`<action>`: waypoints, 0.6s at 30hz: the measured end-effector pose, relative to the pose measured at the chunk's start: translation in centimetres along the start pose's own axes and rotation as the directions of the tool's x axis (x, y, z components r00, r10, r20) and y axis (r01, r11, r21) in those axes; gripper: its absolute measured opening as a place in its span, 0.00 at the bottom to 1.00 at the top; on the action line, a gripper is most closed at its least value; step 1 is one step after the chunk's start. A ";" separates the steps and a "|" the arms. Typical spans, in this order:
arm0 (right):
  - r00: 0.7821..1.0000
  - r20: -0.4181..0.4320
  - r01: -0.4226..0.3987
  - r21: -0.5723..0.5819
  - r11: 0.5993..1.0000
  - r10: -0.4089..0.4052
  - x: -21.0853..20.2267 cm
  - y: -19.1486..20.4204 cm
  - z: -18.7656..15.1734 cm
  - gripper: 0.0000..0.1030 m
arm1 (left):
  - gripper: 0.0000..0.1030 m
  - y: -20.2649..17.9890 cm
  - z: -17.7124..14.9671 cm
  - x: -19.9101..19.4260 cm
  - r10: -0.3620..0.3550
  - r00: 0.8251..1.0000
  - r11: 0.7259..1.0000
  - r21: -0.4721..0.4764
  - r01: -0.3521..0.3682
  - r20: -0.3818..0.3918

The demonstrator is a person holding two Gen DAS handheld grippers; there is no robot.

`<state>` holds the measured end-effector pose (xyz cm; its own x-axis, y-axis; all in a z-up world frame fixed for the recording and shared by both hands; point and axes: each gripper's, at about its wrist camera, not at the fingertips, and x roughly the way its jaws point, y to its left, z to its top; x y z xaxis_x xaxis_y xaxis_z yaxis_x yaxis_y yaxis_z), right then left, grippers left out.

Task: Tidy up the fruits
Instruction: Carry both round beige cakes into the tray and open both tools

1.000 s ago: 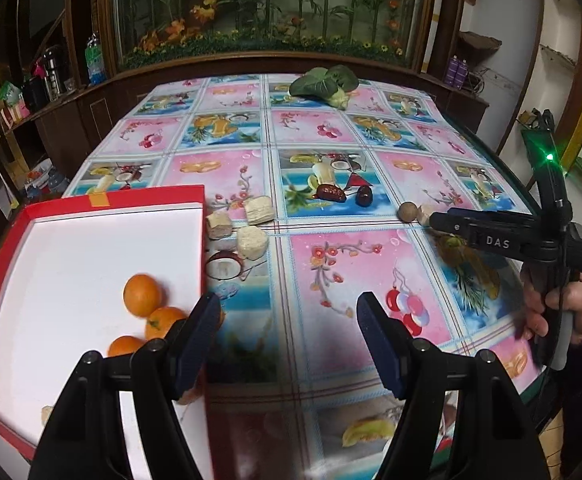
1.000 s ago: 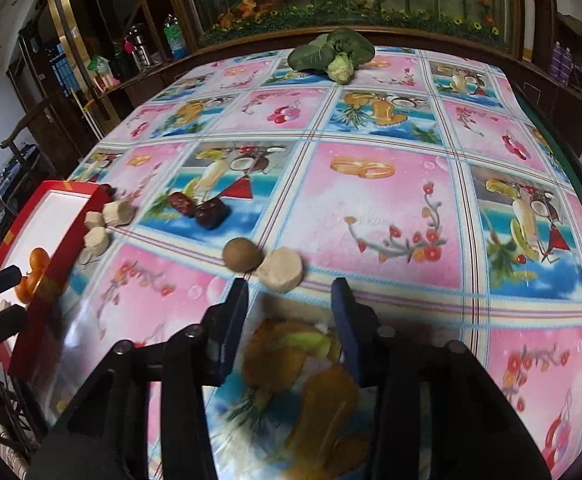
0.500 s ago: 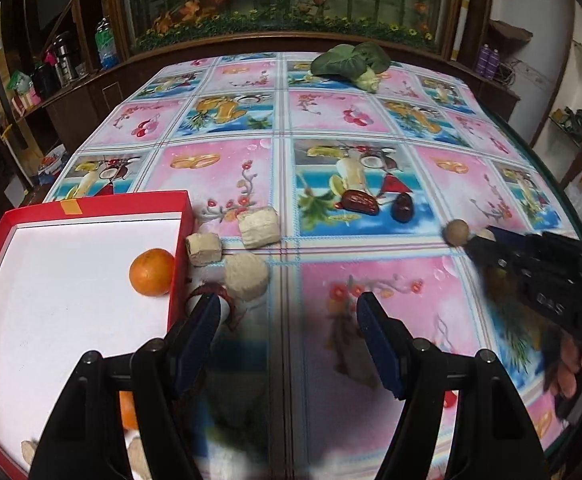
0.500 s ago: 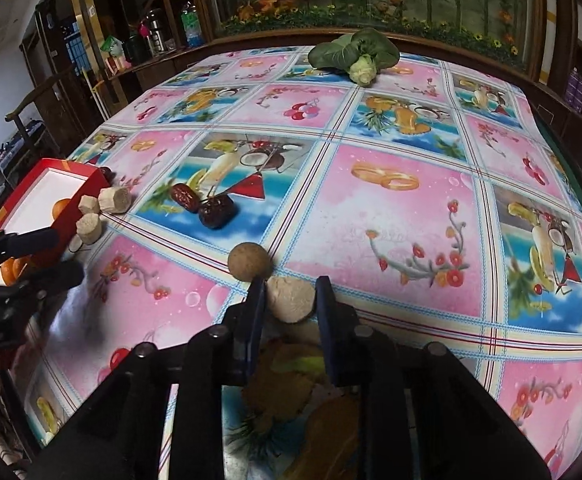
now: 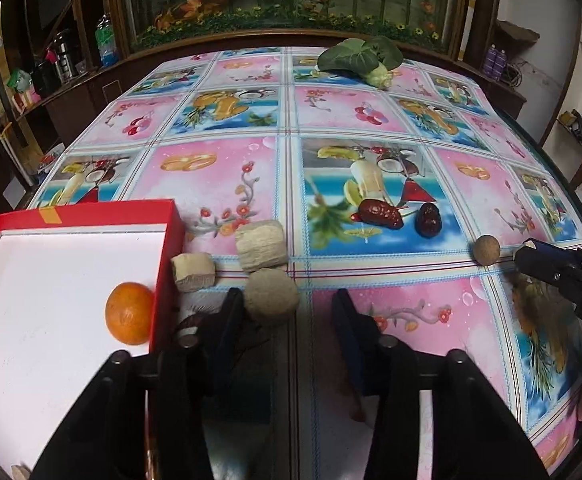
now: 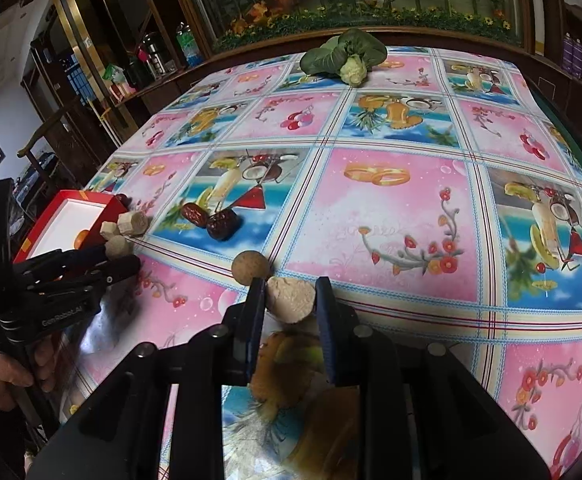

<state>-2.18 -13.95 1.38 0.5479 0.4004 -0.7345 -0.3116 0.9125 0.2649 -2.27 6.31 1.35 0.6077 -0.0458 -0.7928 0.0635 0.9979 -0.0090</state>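
Observation:
A red box (image 5: 167, 264) with a white floor holds an orange (image 5: 129, 312). Three beige chunks lie beside it; the round one (image 5: 271, 297) sits between the tips of my left gripper (image 5: 289, 308). Its jaws are closing: the chunk rests against the left finger and the right finger is still apart from it. My right gripper (image 6: 290, 298) is shut on another beige chunk (image 6: 291, 304), which rests on the tablecloth. A brown round fruit (image 6: 251, 268) lies just left of it. Two dark red dates (image 5: 381, 213) lie mid-table.
A leafy green vegetable (image 5: 359, 58) lies at the far edge of the table. The right gripper's tip (image 5: 531, 258) enters the left wrist view from the right, next to the brown fruit (image 5: 487, 249). Wooden cabinets and shelves surround the table (image 6: 391, 208).
My left gripper has moved forward and down to the beige chunks by the box, and its jaws have narrowed. The right jaws have closed onto the beige chunk.

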 end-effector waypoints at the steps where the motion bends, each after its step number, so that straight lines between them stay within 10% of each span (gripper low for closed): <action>1: 1.000 0.004 -0.002 0.001 1.000 0.002 -0.1 0.0 0.0 0.26 | 0.32 -0.2 0.0 0.0 -0.007 1.000 1.000 0.008 0.007 0.010; 18: 0.986 0.158 0.049 0.076 0.996 -0.060 -2.0 -2.0 0.4 0.26 | 0.25 -0.7 -3.0 -8.8 -0.078 0.979 0.996 0.054 0.069 0.187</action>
<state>-2.36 -16.55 2.62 0.6817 0.3529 -0.6409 -0.2244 0.9346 0.2759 -10.04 6.15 6.54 0.7381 -0.1315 -0.6617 0.1481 0.9885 -0.0312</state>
